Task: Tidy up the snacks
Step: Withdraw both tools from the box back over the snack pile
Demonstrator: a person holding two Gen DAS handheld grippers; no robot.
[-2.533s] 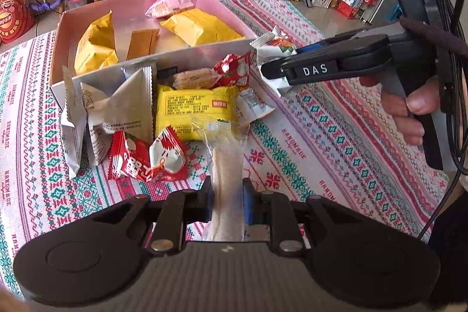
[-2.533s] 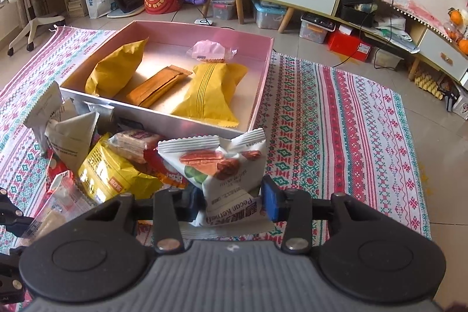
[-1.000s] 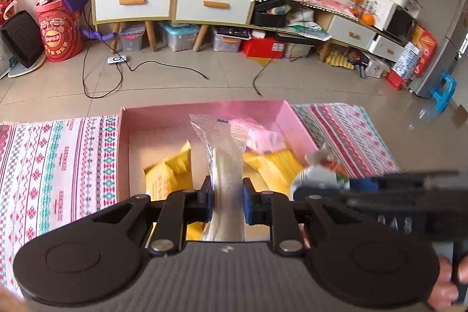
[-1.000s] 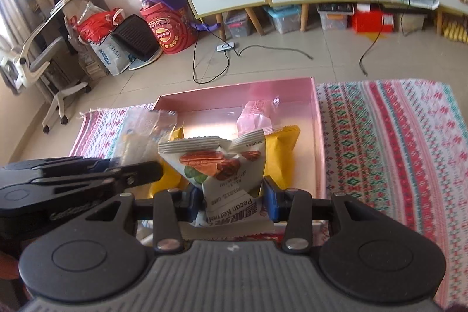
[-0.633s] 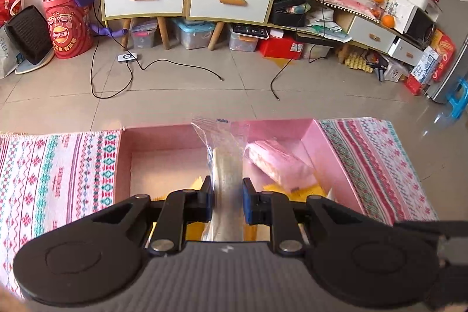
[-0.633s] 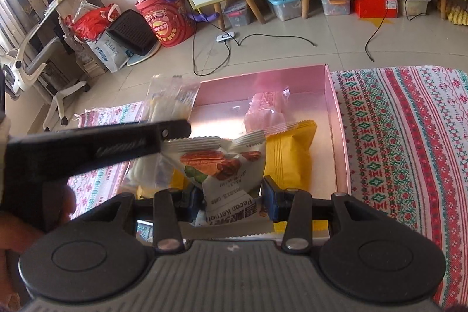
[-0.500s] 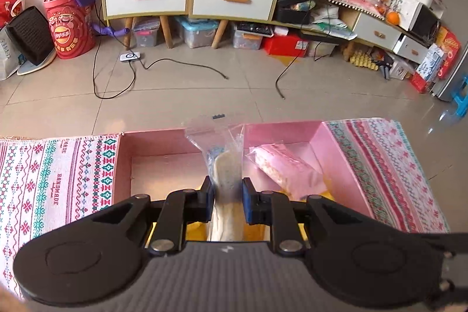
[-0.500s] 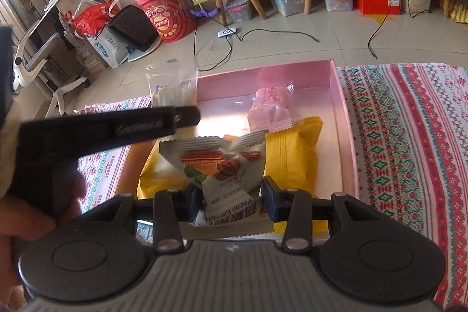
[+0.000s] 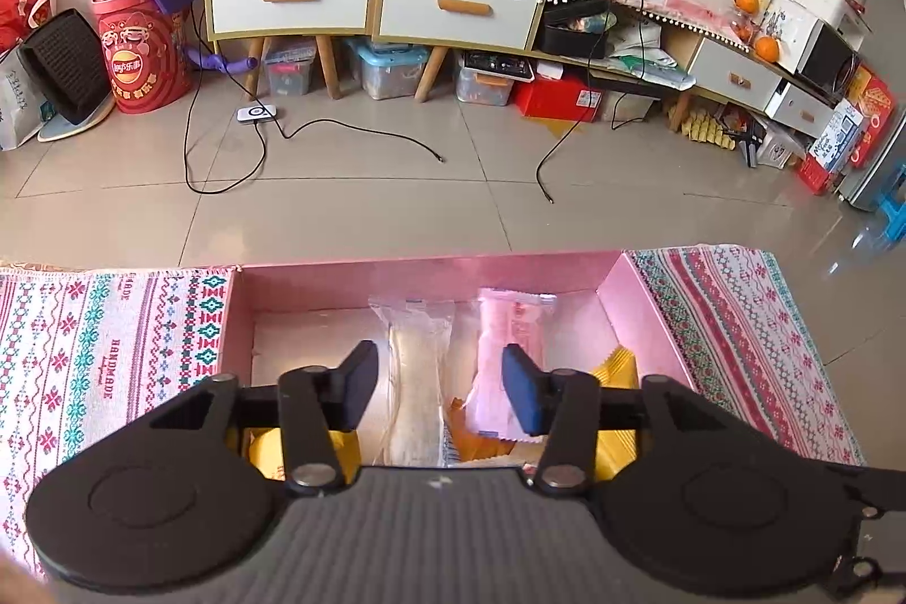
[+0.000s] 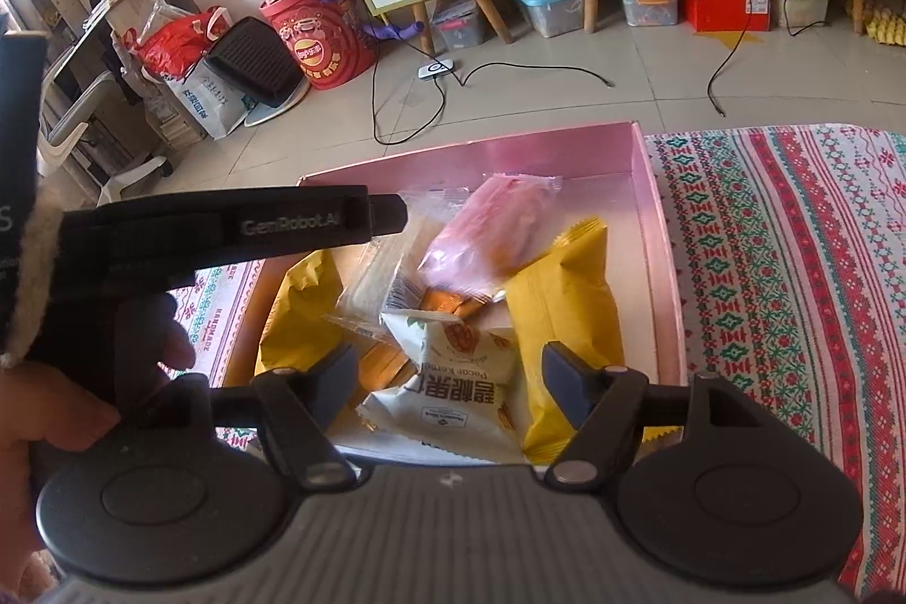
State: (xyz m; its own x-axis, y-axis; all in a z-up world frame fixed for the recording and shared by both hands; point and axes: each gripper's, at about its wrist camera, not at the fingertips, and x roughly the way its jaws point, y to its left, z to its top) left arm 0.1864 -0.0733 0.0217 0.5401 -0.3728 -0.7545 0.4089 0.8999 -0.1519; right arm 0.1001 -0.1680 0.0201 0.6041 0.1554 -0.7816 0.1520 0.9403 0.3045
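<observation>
We hover both grippers over pink box [image 10: 659,230]. Left gripper [image 9: 439,392] jaws have just been opening, now wide; clear packet [image 9: 416,377] lies loose in box beneath them. Right gripper [image 10: 450,380] jaws have likewise just been opening, wide; white nut packet [image 10: 453,383] lies free in box, between yellow bags [image 10: 566,298]. Release step looks done. To finish well, we lift straight up, jaws wide, avoid snagging wrappers, then return for snacks outside box.
</observation>
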